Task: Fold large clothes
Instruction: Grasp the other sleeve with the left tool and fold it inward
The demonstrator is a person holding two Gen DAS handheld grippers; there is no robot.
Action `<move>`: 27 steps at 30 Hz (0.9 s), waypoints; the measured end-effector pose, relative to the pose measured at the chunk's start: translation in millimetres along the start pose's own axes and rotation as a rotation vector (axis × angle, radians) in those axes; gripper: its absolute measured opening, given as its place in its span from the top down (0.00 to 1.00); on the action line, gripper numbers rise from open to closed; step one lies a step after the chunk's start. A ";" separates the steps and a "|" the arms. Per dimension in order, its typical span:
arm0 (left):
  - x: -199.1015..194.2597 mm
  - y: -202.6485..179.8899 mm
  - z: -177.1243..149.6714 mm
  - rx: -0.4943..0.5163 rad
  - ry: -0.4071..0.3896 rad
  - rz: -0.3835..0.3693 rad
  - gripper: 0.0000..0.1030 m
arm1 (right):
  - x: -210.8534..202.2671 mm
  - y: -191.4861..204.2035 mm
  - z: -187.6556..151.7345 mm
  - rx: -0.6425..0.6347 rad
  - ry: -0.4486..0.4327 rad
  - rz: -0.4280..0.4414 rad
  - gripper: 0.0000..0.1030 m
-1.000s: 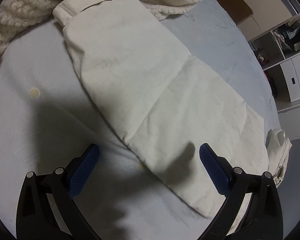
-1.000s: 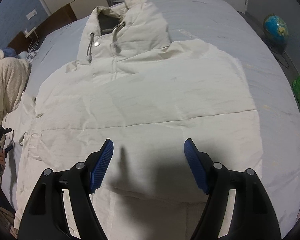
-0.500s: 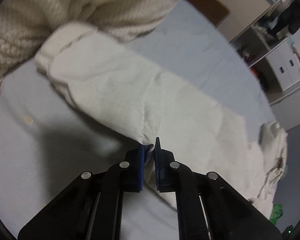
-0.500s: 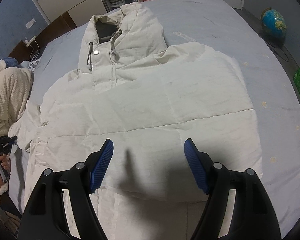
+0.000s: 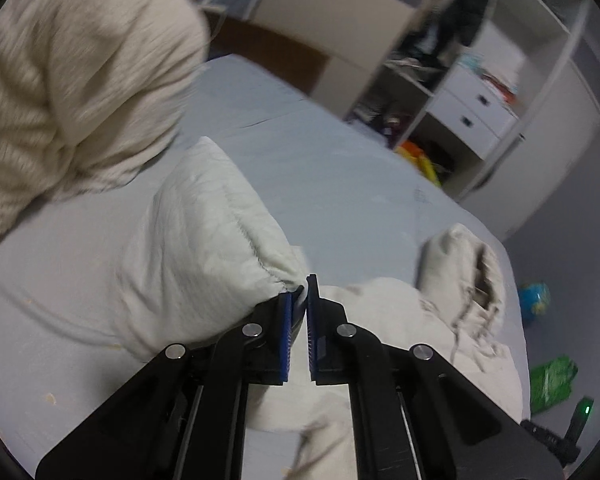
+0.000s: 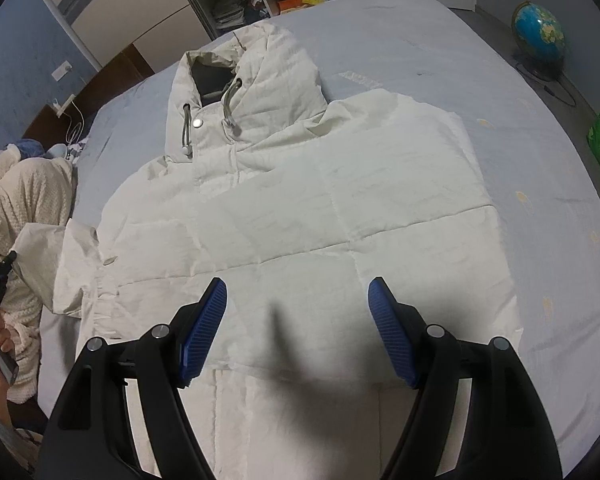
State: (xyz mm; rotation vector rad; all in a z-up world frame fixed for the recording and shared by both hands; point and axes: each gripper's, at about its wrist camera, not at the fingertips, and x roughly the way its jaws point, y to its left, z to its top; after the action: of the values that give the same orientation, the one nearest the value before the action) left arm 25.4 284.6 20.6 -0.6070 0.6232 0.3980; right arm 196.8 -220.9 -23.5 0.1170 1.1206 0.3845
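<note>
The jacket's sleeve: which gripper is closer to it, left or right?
Left. The left gripper is pinching the sleeve itself. The right gripper hangs open above the jacket's body, away from that sleeve.

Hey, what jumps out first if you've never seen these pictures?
A big cream hooded jacket lies spread flat on the pale blue bed, filling the right wrist view. The left gripper is shut on its sleeve and lifts it, while the right gripper hangs open above the hem.
</note>
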 end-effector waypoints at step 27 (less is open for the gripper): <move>23.8 -208.2 -143.8 0.481 0.172 -0.229 0.94 | -70.4 -61.8 -24.3 0.257 -0.064 0.168 0.29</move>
State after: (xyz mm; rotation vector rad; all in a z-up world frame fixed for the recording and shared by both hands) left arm 90.0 40.1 -4.1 -0.2469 0.7726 -0.0256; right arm 163.5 -305.9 8.5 0.4491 1.0961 0.3813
